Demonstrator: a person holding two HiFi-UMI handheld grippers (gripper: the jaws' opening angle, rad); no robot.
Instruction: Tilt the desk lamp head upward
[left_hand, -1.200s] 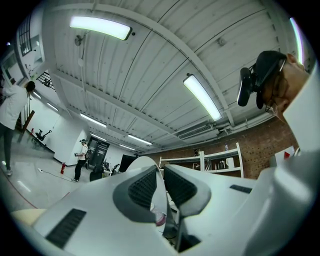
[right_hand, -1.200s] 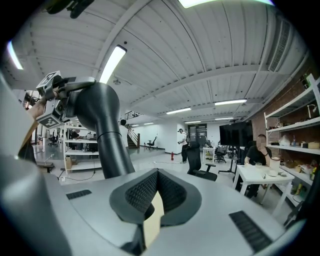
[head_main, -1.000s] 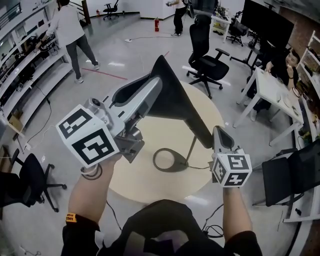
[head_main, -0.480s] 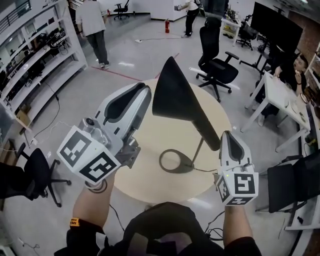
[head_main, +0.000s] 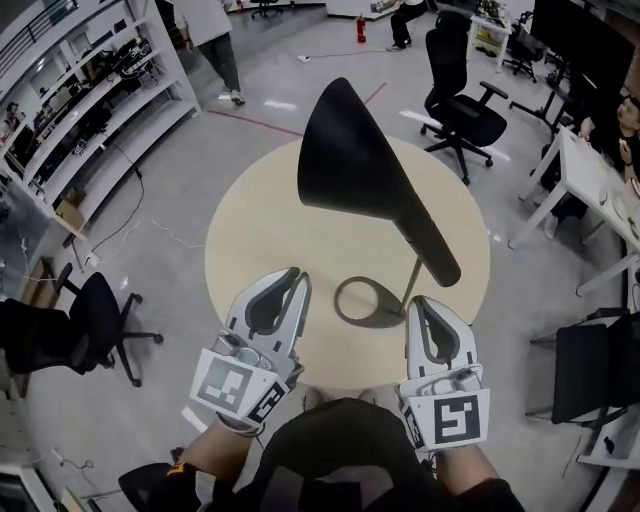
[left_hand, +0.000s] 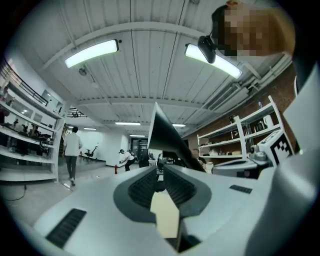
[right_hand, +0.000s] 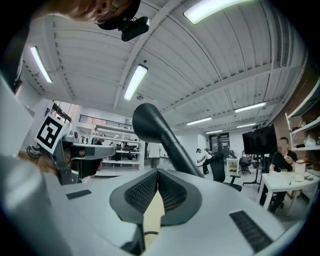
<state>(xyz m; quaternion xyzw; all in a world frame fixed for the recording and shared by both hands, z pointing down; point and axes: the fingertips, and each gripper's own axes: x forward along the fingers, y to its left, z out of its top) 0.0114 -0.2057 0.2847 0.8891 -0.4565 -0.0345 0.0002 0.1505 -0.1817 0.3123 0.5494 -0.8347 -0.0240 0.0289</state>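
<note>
jaws of the left gripper (head_main: 292, 276) are closing, a narrow gap left and nothing between them. the right gripper (head_main: 422, 303) has its ribbed pads pressed together, empty. both hang over the near edge of the round table (head_main: 235, 235), clear of the lamp head (head_main: 350, 150), with bare pale tabletop open to the left and far side. the head is a matte black cone over the table's middle, wide mouth far-left, narrow end down right on a thin stem (head_main: 412, 290) above a flat ring base (head_main: 365, 300). a second ago both grippers were up beside the head; now they have drawn back near and low.
</note>
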